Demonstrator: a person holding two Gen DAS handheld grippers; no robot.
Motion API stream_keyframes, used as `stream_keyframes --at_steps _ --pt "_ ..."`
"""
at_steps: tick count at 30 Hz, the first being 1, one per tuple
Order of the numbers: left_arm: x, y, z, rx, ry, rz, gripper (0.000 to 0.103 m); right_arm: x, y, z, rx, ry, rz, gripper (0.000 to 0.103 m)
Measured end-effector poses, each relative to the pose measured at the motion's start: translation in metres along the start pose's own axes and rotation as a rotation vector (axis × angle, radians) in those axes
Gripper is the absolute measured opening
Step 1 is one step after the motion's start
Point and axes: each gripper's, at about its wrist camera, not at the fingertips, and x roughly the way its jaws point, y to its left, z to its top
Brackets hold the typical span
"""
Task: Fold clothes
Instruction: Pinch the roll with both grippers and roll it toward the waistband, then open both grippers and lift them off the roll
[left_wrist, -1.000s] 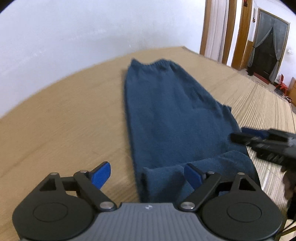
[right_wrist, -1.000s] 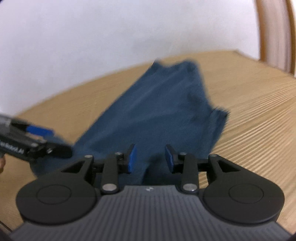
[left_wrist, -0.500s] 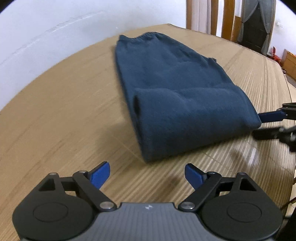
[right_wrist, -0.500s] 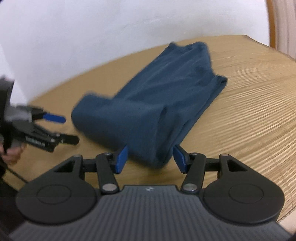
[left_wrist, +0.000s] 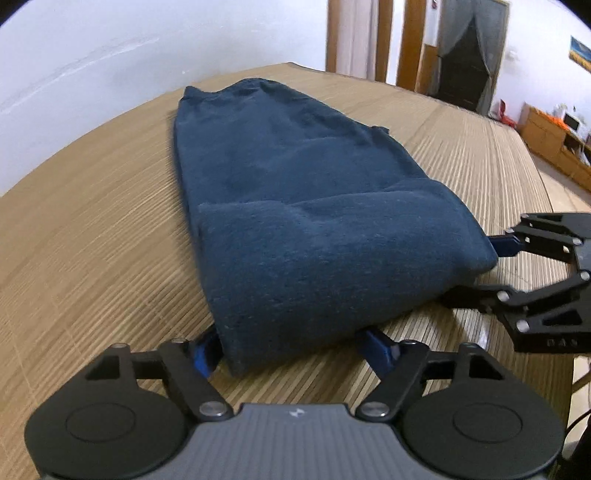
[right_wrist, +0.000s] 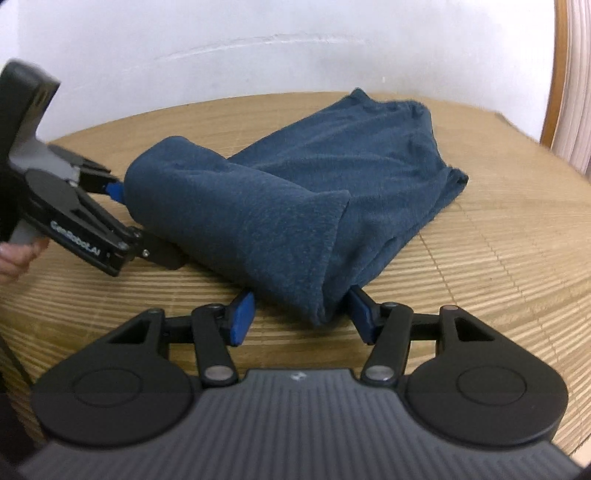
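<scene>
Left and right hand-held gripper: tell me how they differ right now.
The left hand-held gripper straddles the garment's folded end at its left corner; the right hand-held gripper straddles the right corner. The left jaws stand wider and have just been closing. Both surround cloth on the bamboo mat without a clear pinch.

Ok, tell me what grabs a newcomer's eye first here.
The dark blue garment dominates, stretched along the bamboo-mat surface with its near end folded back into a thick roll. The left gripper and the right gripper each straddle a near corner of that fold, blue pads apart.
</scene>
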Motion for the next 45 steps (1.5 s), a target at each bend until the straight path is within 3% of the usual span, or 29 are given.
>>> stream_keyframes --at_steps 4,12,16,19,27,32,36,45 --pt "-0.004 0.001 0.002 0.022 0.008 0.005 0.056 0.003 0.004 0.008 -0.003 0.009 -0.001 0.041" --pt "-0.048 -0.011 0.000 0.024 0.058 -0.071 0.052 -0.039 0.007 0.016 -0.003 0.037 0.046 0.036" --pt "-0.062 -0.012 0.003 -0.029 0.099 -0.100 0.050 -0.062 -0.003 0.020 0.064 0.058 0.087 0.036" --pt "-0.066 -0.008 0.015 -0.067 0.063 -0.085 0.050 -0.062 -0.011 0.029 0.117 0.024 0.075 0.036" --pt "-0.057 0.000 0.052 -0.084 -0.030 -0.007 0.052 -0.034 -0.026 0.053 0.162 -0.092 0.008 0.036" --pt "-0.044 0.014 0.071 -0.131 -0.054 0.027 0.055 -0.009 -0.042 0.065 0.194 -0.119 -0.021 0.037" --pt "-0.021 0.028 0.082 -0.148 -0.047 0.048 0.061 0.015 -0.051 0.074 0.202 -0.122 -0.047 0.038" --pt "0.031 0.049 0.094 -0.153 0.004 0.074 0.075 0.065 -0.059 0.076 0.164 -0.034 -0.099 0.037"
